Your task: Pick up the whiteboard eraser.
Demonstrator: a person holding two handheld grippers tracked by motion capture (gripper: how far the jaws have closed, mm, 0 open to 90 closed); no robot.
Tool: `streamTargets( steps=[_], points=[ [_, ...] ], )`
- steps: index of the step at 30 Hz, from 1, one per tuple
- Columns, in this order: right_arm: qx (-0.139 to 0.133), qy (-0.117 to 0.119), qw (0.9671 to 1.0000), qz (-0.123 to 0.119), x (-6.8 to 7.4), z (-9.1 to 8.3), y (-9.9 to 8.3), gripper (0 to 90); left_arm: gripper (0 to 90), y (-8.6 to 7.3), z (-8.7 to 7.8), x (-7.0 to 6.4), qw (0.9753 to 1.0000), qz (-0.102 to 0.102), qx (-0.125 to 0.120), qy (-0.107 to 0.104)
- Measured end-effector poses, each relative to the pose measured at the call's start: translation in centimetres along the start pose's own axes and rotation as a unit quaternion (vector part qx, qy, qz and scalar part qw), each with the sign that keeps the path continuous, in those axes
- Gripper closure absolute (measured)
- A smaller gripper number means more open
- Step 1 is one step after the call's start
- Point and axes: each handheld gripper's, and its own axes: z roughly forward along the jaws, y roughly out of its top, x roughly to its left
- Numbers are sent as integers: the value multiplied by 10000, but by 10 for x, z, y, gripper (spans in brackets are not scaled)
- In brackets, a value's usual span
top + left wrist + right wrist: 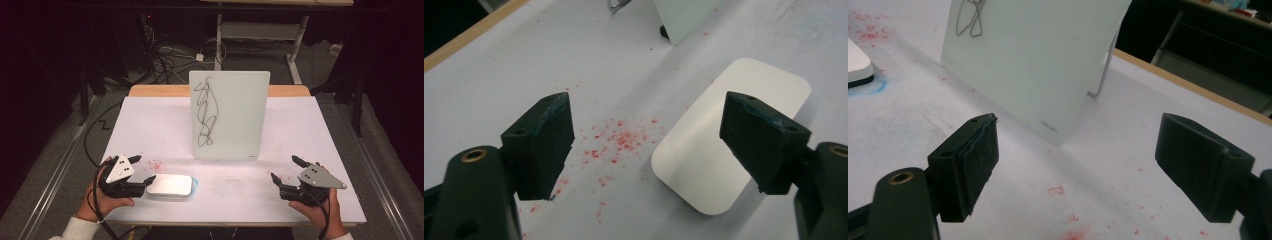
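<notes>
A white glass board stands upright mid-table, with a black scribble on its left half. A flat white rounded pad lies near the front left. My left gripper is open just left of the pad, and one finger reaches the pad's left end. In the left gripper view the pad lies under the right jaw of the left gripper. My right gripper is open at the front right, empty. In the right gripper view the right gripper faces the board's lower corner.
Red specks dot the white table near my left gripper. A blue smear marks the surface by the pad's right end. A wooden strip edges the table's far side. Cables and desk legs lie on the floor beyond.
</notes>
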Motion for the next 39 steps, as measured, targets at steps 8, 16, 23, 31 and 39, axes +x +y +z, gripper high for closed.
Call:
streamTargets(
  steps=[8, 16, 23, 31, 39],
  points=[
    [165, 196, 9996, -77, 5, 6, 0, 182, 199, 17, 3, 0, 9967, 335, 548, -499],
    [324, 390, 9986, -149, 12, 14, -1, 183, 182, 34, 30, -12, 9755, 982, 1518, -1254],
    [375, 533, 9975, -254, 16, 15, -1, 186, 182, 49, 61, -17, 9577, 1347, 1987, -1585],
    [455, 643, 9962, -369, 19, 16, -2, 197, 214, 58, 83, -25, 9379, 1676, 2298, -1988],
    [474, 711, 9956, -397, 21, 16, -2, 204, 225, 52, 84, -23, 9368, 1766, 2300, -1959]
  ],
)
